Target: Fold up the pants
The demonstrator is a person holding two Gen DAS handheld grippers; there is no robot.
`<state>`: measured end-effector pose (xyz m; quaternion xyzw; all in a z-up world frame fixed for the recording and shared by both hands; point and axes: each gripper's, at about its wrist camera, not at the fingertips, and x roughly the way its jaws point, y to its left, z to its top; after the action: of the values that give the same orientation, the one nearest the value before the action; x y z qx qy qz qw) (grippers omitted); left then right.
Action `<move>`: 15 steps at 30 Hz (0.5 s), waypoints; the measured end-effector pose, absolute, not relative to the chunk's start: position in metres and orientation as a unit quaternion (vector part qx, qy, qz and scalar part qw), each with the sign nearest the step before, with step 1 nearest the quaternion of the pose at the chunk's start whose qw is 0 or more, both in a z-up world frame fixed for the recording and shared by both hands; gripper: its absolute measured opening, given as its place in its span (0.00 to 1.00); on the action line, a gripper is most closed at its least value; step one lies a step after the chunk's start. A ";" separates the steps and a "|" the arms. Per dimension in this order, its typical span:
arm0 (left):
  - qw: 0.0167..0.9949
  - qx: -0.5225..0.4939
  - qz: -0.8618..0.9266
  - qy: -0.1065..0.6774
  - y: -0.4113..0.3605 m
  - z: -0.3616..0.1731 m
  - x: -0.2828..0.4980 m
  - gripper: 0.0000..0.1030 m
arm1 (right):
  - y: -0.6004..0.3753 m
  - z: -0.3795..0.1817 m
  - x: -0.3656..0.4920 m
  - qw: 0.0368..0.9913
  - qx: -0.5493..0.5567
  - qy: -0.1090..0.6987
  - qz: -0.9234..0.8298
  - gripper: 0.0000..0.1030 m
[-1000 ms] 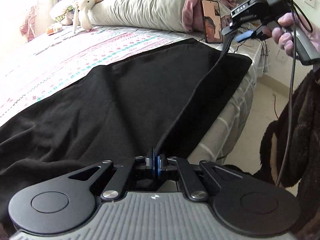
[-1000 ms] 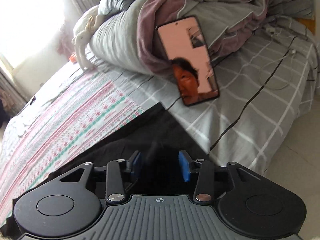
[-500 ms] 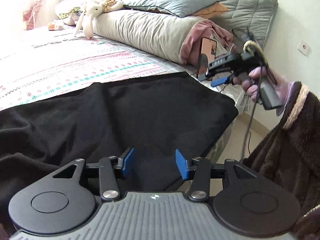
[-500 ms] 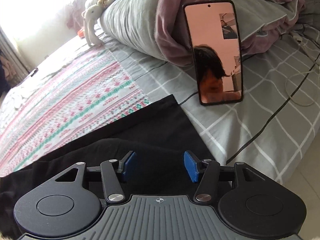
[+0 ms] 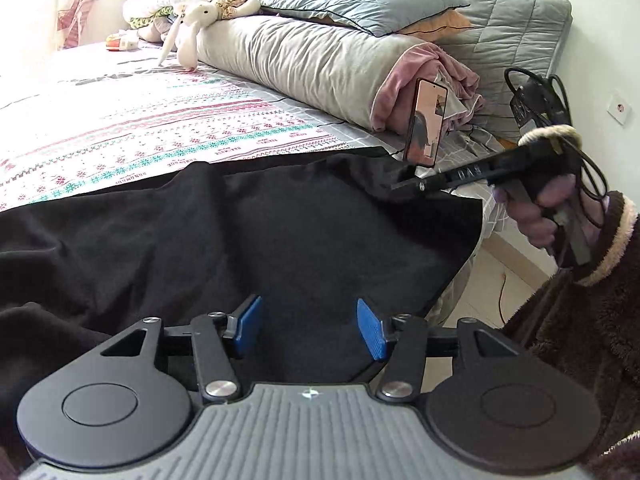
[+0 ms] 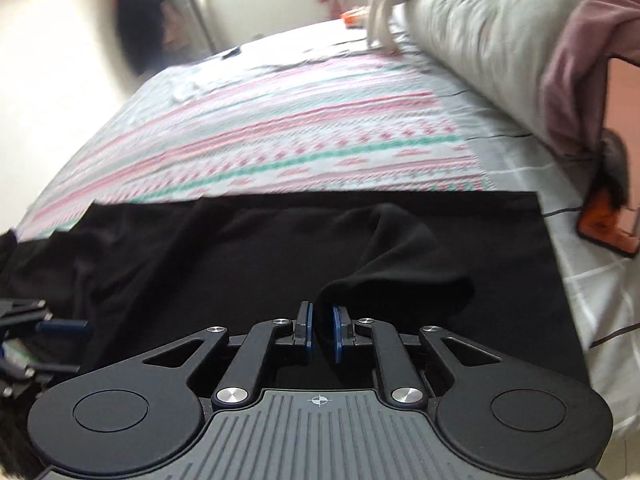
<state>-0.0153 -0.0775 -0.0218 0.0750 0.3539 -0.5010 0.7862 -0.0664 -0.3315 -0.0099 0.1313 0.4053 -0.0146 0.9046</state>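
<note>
The black pants (image 5: 248, 232) lie spread along the near edge of the bed, and they fill the lower half of the right wrist view (image 6: 224, 248). My left gripper (image 5: 310, 332) is open and empty, just above the cloth near the bed edge. My right gripper (image 6: 321, 332) is shut on a raised fold of the pants (image 6: 384, 256) near their far end. It shows from the side in the left wrist view (image 5: 394, 184), pinching the cloth by the phone.
A phone (image 5: 425, 124) leans against a rolled grey and pink duvet (image 5: 320, 64) at the head of the bed. A patterned sheet (image 5: 132, 128) covers the bed beyond the pants. A plush rabbit (image 5: 188, 32) lies by the pillows. The floor (image 5: 500, 272) is to the right.
My left gripper let go of the pants' edge and opened. My right gripper swung left, came down by the phone and shut on a fold of the pants.
</note>
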 end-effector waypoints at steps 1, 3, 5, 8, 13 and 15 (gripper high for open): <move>0.786 0.078 -0.501 0.354 -0.078 -0.022 -0.016 0.69 | -0.327 -0.012 -0.067 0.900 0.132 0.417 -0.003 0.17; 0.786 0.086 -0.501 0.353 -0.080 -0.024 -0.018 0.69 | -0.325 -0.011 -0.070 0.898 0.139 0.418 0.008 0.21; 0.785 0.093 -0.501 0.352 -0.082 -0.025 -0.019 0.69 | -0.329 -0.004 -0.078 0.904 0.158 0.397 -0.003 0.38; 0.785 0.101 -0.500 0.352 -0.083 -0.028 -0.020 0.69 | -0.345 0.008 -0.089 0.914 0.196 0.355 -0.029 0.62; 0.784 0.103 -0.497 0.357 -0.087 -0.031 -0.018 0.69 | -0.337 0.014 -0.089 0.925 0.175 0.338 -0.028 0.62; 0.785 0.104 -0.495 0.358 -0.089 -0.032 -0.017 0.69 | -0.323 0.009 -0.082 0.927 0.145 0.346 -0.025 0.62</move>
<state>-0.0166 -0.0890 -0.0315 0.1042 0.3579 -0.4955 0.7846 -0.0815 -0.3234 0.0092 0.1452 0.3457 -0.0249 0.9267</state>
